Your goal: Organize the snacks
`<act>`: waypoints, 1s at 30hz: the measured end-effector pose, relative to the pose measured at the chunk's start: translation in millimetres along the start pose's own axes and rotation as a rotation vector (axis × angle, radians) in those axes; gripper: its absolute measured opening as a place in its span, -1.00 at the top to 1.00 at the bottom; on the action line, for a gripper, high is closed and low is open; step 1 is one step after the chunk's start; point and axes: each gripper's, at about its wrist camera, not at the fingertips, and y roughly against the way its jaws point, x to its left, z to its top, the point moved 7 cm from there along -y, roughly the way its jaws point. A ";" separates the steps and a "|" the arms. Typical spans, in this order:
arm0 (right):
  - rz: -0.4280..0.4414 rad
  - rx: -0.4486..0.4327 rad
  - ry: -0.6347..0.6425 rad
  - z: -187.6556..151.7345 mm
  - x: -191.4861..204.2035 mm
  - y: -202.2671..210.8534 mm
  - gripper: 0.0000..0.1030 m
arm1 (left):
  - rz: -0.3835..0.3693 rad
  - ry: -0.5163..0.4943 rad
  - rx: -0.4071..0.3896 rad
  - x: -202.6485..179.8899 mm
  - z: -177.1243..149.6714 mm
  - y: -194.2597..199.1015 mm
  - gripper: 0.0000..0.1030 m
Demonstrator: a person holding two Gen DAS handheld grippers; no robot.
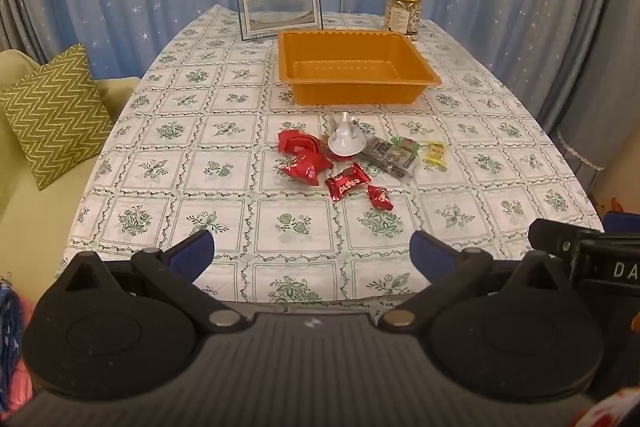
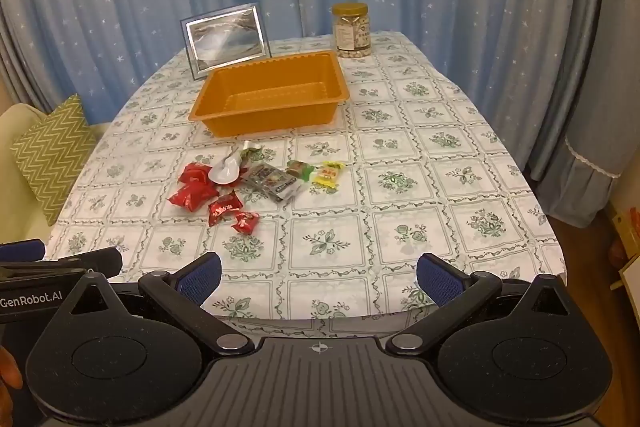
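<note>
An empty orange tray stands on the far half of the table. In front of it lies a loose pile of snacks: several red wrapped candies, a white jelly cup, a dark packet, a green-wrapped piece and a yellow candy. My left gripper hovers open over the near table edge, nothing between its blue pads. My right gripper is beside it, likewise open and empty.
A framed picture and a gold-lidded jar stand at the table's far edge before blue starred curtains. A sofa with a green zigzag cushion sits to the left.
</note>
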 end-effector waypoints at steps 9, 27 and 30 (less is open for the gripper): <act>0.004 -0.002 -0.007 -0.6 -1.2 -1.7 -1.00 | -0.003 -0.012 -0.001 2.7 -2.5 -0.4 -1.00; 0.004 -0.001 -0.007 -2.2 0.9 -1.8 -1.00 | 0.007 -0.018 -0.001 -1.5 1.4 1.4 -1.00; 0.006 -0.001 -0.007 -3.1 0.9 -1.7 -1.00 | 0.005 -0.020 0.000 -2.6 0.5 0.4 -1.00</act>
